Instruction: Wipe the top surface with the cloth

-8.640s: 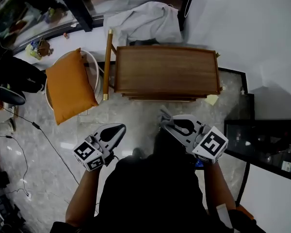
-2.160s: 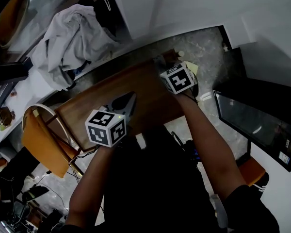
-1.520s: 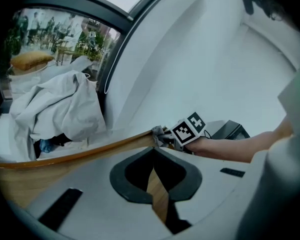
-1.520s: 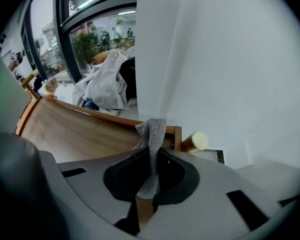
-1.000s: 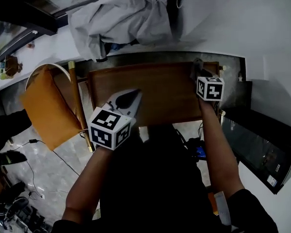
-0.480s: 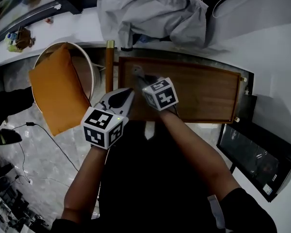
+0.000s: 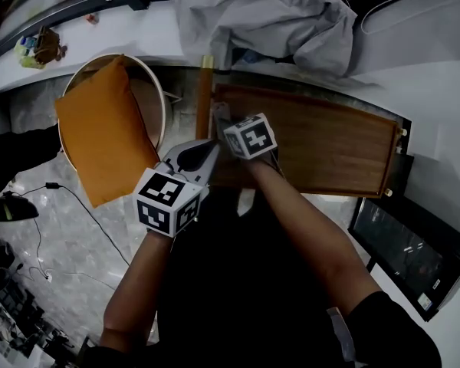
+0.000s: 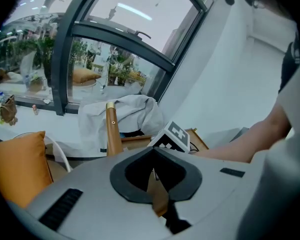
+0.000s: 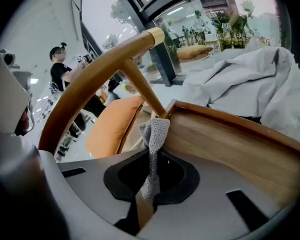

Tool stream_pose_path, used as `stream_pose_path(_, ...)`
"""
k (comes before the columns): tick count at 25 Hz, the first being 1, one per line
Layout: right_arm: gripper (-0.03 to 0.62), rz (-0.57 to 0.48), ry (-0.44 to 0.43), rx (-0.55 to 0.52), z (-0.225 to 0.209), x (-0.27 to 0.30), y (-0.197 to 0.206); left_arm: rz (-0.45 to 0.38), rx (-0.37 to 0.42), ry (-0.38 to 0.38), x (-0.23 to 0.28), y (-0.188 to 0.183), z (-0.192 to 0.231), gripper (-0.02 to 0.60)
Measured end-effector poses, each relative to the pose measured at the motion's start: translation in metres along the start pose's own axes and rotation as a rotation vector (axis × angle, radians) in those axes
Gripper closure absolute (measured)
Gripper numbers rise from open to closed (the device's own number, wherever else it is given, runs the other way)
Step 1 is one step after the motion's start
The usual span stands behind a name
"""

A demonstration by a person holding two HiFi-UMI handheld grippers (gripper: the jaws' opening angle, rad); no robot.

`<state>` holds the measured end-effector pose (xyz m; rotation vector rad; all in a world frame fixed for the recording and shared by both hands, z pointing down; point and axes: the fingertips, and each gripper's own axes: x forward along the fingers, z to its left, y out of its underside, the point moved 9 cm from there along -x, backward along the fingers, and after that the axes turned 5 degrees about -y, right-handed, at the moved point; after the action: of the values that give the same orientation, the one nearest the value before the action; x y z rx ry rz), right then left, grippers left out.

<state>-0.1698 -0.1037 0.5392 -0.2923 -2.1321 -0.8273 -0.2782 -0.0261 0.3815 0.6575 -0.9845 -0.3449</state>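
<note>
1. Wooden tabletop point(image 7: 330, 140) runs lengthwise in front of the person, with a crumpled grey garment point(image 7: 268, 14) heaped beyond its far edge.
2. Their right forearm stretches diagonally forward and leftward, carrying the right gripper point(image 7: 221, 121) to the tabletop's left end.
3. Its jaws are clamped on a grey knitted cloth point(image 9: 155, 134), which sticks up against the tabletop's edge at that corner.
4. Their left arm is bent closer in; the left gripper point(image 7: 205, 153) hovers just beside the right one, jaws together, holding nothing.
5. An orange cushion point(image 7: 107, 133) lies off to the tabletop's left.
</note>
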Motion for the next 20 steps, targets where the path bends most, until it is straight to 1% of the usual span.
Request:
stream_pose_path(4,0.560,0.068,0.059,-0.114,0.006,0.007,-0.007,-0.003,0.012,0.017,0.002,-0.004,0.003,0.571)
stream_pose_path(6,0.560,0.092,0.075,-0.147,0.009,0.008,-0.008,0.003,0.017,0.026,0.004,-0.005,0.004,0.571)
stream_pose_path(10,0.560,0.097,0.089,-0.164,0.002,0.004,-0.003,0.009,0.028,0.036,0.011,-0.009,0.001,0.571)
stream_pose_path(14,0.560,0.103,0.079,-0.150,-0.005,-0.004,0.006,0.020,0.029,0.045,0.017,-0.010,-0.003,0.571)
stream_pose_path(20,0.560,0.104,0.094,-0.144,-0.022,-0.023,0.015,0.039,0.035,0.072,0.031,-0.011,-0.023,0.571)
